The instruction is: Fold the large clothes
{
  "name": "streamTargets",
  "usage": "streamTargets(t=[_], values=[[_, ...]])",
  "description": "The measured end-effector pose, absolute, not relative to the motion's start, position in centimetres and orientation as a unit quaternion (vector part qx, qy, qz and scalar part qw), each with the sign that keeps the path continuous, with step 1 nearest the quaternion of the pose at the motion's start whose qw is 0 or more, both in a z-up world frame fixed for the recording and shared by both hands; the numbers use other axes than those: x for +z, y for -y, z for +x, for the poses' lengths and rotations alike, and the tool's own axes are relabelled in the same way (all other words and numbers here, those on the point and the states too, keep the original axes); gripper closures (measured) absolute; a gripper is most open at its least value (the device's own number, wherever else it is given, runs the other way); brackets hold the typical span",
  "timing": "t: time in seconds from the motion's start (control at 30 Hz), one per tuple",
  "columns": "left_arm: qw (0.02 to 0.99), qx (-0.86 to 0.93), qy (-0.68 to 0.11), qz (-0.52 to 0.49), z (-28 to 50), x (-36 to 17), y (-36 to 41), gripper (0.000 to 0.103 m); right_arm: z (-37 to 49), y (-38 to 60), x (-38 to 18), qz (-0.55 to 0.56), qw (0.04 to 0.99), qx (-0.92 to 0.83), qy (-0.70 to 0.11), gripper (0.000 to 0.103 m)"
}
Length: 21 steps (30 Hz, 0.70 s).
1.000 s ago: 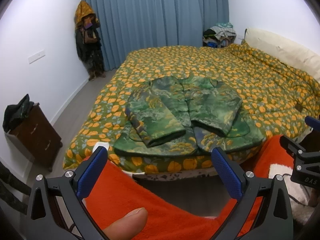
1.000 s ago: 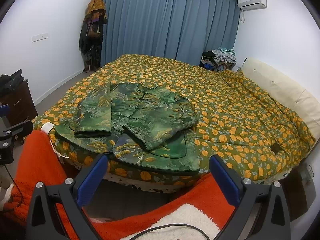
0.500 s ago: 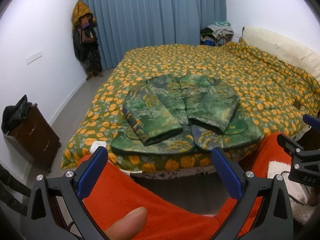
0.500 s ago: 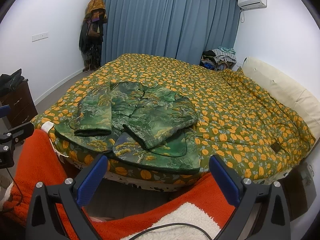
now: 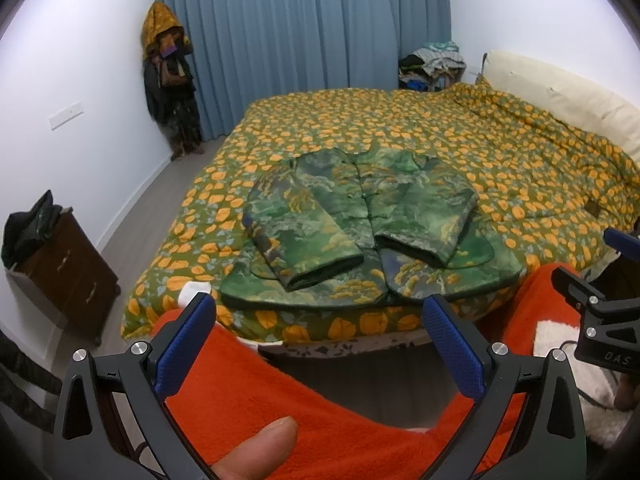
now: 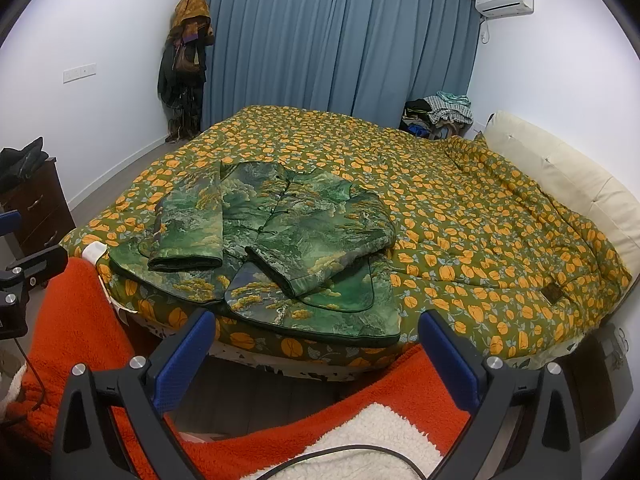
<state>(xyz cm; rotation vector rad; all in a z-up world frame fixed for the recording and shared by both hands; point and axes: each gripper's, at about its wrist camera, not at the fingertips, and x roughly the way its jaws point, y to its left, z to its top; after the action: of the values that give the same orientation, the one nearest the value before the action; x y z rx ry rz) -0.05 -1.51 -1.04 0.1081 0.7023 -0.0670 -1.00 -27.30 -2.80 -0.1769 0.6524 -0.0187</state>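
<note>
A green patterned padded jacket point(image 5: 360, 228) lies flat at the near edge of the bed point(image 5: 520, 168), front up, with both sleeves folded in across its front. It also shows in the right wrist view point(image 6: 276, 240). My left gripper point(image 5: 320, 332) is open and empty, held back from the bed edge, below the jacket's hem. My right gripper point(image 6: 316, 344) is open and empty too, also short of the bed, and its body shows at the right edge of the left wrist view point(image 5: 600, 312).
An orange fleece garment point(image 5: 260, 392) covers the person's arms below both grippers. A dark wooden cabinet point(image 5: 68, 276) stands at the left wall. Blue curtains point(image 6: 340, 40), hung coats point(image 6: 184, 64), a clothes pile point(image 6: 440, 112) and a cream headboard point(image 6: 560, 176) surround the bed.
Both grippers have drifted slightly; the left wrist view has shifted so the jacket sits a little higher and further. Nothing was gripped or released.
</note>
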Motion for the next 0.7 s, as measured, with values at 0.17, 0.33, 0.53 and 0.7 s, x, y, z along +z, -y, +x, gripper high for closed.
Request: streamTargets(t=[0.17,0.33,0.53,0.7], values=[[0.937,-0.033,-0.343,0.053,-0.03,-1.05,1.52,0.0,-1.09,27.35,-2.95,-0.087,0.944,-0.009,-0.319,0.0],[0.937,-0.033,-0.343,0.054,-0.05,-1.09,1.52,0.0,-1.36,27.55,-3.21,-0.09,0.944,-0.008,-0.319,0.0],[0.936,-0.031,-0.346,0.055,0.05,-1.31,1.3,0.0,-1.29,27.36,-3.14,-0.09,0.944,-0.008,-0.319,0.0],[0.936,-0.031,-0.345,0.058,0.17,-1.38,1.12,0.0,-1.11,27.32,-3.05,-0.091,0.943,-0.008,-0.32,0.0]])
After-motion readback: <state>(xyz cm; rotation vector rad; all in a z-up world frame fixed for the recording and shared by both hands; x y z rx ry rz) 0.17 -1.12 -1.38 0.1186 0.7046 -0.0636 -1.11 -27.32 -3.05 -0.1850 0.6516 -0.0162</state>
